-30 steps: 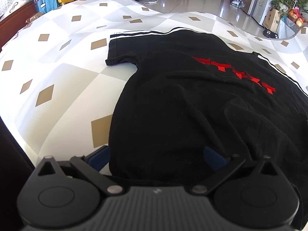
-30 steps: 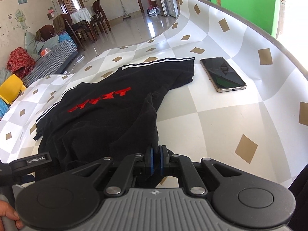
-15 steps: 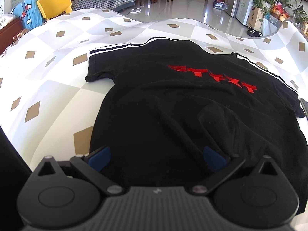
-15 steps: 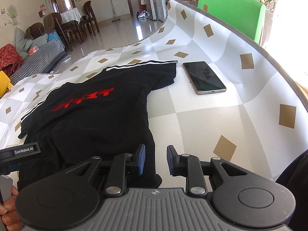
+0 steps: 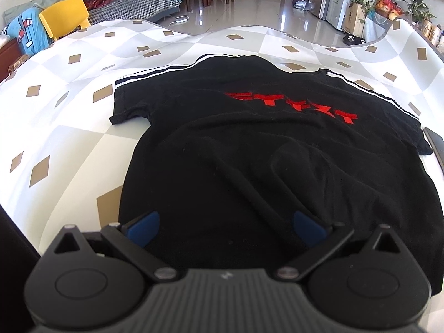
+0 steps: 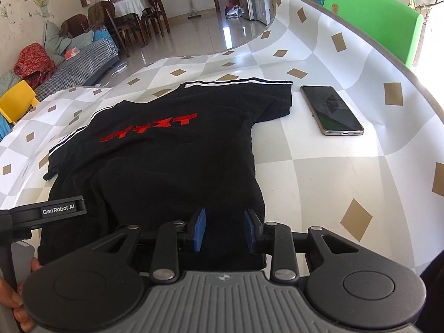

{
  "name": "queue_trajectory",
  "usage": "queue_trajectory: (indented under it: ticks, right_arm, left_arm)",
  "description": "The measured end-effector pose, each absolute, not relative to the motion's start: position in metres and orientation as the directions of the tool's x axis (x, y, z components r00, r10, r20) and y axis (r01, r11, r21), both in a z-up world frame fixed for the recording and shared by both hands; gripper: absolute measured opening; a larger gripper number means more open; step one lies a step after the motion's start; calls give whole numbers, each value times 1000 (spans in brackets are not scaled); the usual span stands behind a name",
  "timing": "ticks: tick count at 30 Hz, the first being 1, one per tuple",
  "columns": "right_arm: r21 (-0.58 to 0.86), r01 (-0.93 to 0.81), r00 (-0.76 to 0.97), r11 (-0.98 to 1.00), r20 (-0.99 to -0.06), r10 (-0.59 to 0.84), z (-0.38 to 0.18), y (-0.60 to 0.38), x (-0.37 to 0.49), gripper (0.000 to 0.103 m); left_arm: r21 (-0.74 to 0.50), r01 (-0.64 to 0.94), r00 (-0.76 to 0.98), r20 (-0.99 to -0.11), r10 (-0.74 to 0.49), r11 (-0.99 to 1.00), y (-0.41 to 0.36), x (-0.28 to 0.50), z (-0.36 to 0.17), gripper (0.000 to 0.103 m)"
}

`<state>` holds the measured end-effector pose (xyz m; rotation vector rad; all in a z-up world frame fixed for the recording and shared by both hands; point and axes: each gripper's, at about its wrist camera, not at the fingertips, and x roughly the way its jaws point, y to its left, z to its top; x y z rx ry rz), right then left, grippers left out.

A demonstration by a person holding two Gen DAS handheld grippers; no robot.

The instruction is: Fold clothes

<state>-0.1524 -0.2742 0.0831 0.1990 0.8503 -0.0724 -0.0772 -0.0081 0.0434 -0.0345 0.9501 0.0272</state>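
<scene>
A black T-shirt [image 5: 249,166] with red lettering is spread flat on the checked tablecloth [image 5: 69,127], its near hem lying under both grippers. Bare cloth is seen to the shirt's left; to its right a phone [image 6: 331,109] lies just beside the sleeve, apart from it. The left gripper [image 5: 226,223] is held wide open over the hem, nothing gripped. The right gripper [image 6: 224,229] is seen partly open and opening, hem fabric below the gap, pads [image 6: 200,229] not pressing it.

T-shirt [image 6: 172,149] flat on table [image 6: 319,183]; phone [image 6: 331,109] just right of sleeve, apart.
</scene>
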Motion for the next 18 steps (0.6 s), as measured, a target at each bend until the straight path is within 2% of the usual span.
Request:
queue_trajectory:
  ticks: [9, 18]
  right_arm:
    - [120, 79, 607, 990, -794, 47, 68, -271, -110, 31]
    - [61, -78, 599, 995, -795, 96, 67, -275, -60, 31]
  left_arm:
    - [-46, -60, 544, -839, -6, 997, -5, -67, 37, 103]
    - [-49, -23, 554, -832, -28, 999, -20, -53, 41, 103]
